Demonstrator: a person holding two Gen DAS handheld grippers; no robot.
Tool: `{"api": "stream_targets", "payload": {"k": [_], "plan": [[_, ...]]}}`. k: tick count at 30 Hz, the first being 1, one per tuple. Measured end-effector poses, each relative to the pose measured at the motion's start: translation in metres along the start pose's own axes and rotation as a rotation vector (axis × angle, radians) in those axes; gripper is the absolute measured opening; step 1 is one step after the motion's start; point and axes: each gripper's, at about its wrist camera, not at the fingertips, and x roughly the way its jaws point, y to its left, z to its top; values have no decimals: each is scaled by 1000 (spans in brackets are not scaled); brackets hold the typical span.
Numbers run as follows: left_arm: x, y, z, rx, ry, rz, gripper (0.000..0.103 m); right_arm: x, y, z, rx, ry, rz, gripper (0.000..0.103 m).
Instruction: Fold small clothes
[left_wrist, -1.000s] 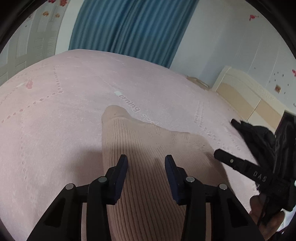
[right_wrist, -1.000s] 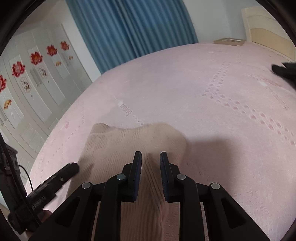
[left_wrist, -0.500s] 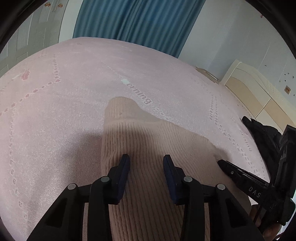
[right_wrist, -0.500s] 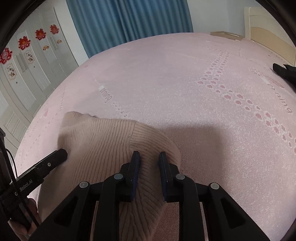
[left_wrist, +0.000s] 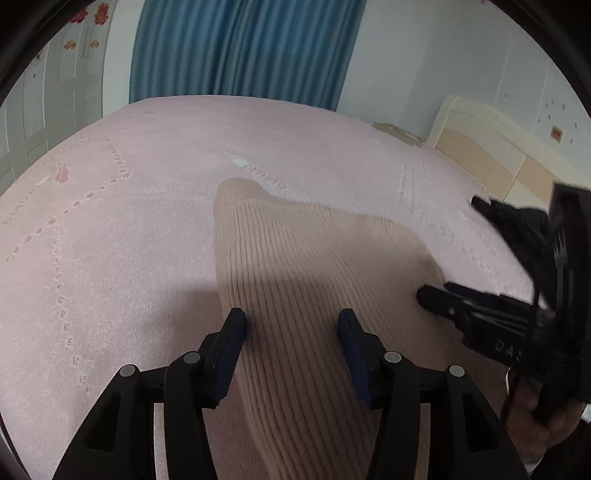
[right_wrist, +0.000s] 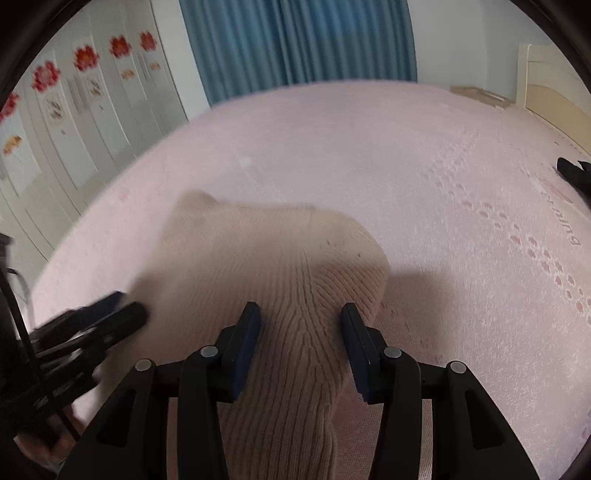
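A beige ribbed knit garment (left_wrist: 303, 266) lies folded on the pink bedspread (left_wrist: 110, 221). My left gripper (left_wrist: 291, 325) is open, its fingers wide apart just above the garment's near left part. The garment also shows in the right wrist view (right_wrist: 266, 258), with a rounded folded edge at its right. My right gripper (right_wrist: 300, 319) is open above the garment's near right part, holding nothing. The right gripper appears at the right of the left wrist view (left_wrist: 443, 299); the left gripper appears blurred at the left of the right wrist view (right_wrist: 110, 317).
A black garment (left_wrist: 513, 221) lies on the bed to the right, also seen at the right wrist view's edge (right_wrist: 576, 177). A cream headboard (left_wrist: 487, 147) is at the far right, blue curtains (left_wrist: 240, 48) behind, white wardrobe doors (right_wrist: 74, 110) at left.
My right gripper has opened and let go of the garment fold it pinched. The left gripper has opened wider. Both have drawn back slightly.
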Motion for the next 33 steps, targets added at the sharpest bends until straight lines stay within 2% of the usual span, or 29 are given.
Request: {"api": "stream_targets", "payload": {"k": [2, 3, 6, 14, 21, 28, 33], "plan": [[3, -3, -1, 18, -2, 14, 52, 4, 3, -1, -22, -3, -20, 46], [5, -1, -1, 11, -2, 13, 56, 5, 4, -1, -31, -1, -27, 46], [13, 4, 1, -17, 10, 0, 58, 8, 4, -2, -44, 8, -40, 46], [14, -3, 1, -22, 15, 20, 58, 15, 5, 2, -43, 25, -72, 46], [-1, -14, -5, -5, -7, 61, 58, 3, -3, -1, -13, 10, -30, 50], [-27, -11, -21, -43, 4, -15, 58, -23, -17, -18, 45, 1, 40, 50], [-40, -15, -44, -38, 50, -4, 58, -44, -19, -45, 45, -13, 34, 50]]}}
